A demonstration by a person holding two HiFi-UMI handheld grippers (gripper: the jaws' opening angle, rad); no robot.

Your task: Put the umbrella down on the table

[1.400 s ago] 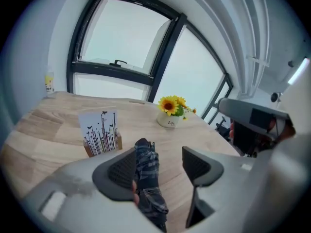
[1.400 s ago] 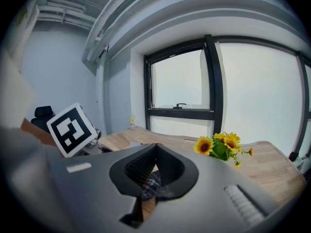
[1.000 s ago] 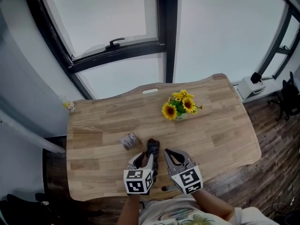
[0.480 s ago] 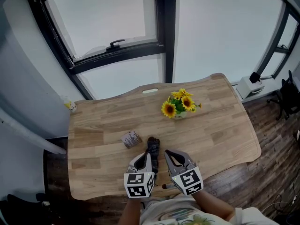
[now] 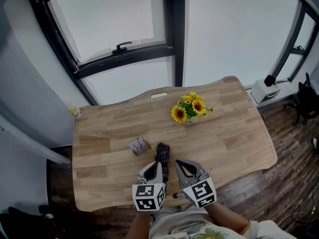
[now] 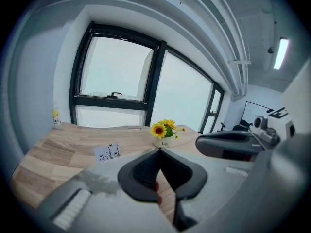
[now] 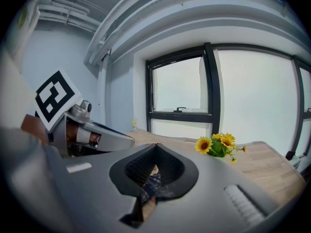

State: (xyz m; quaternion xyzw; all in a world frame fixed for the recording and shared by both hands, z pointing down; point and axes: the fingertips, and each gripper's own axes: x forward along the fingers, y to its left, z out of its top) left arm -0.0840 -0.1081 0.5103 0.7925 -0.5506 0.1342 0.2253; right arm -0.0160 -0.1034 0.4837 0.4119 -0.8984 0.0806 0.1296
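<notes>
A dark plaid folded umbrella [image 5: 162,156] lies on the wooden table [image 5: 234,138] near its front edge, pointing away from me. Its handle end reaches the edge between my two grippers. My left gripper [image 5: 160,164] hovers just left of the umbrella with its jaws shut on nothing; in the left gripper view the tips [image 6: 159,149] meet. My right gripper [image 5: 176,162] sits just right of the umbrella, also shut. In the right gripper view the umbrella's plaid cloth [image 7: 150,183] shows below, through the hollow behind the closed tips [image 7: 156,145].
A small pot of sunflowers [image 5: 191,111] stands at the table's back middle. A small printed card [image 5: 139,146] stands left of the umbrella. Behind the table is a black-framed window. A yellow bottle [image 5: 75,112] sits on the sill at the left.
The left gripper's jaws have shut and it has lifted slightly, drawing back from the umbrella. The umbrella stays lying on the table. The right gripper has barely shifted.
</notes>
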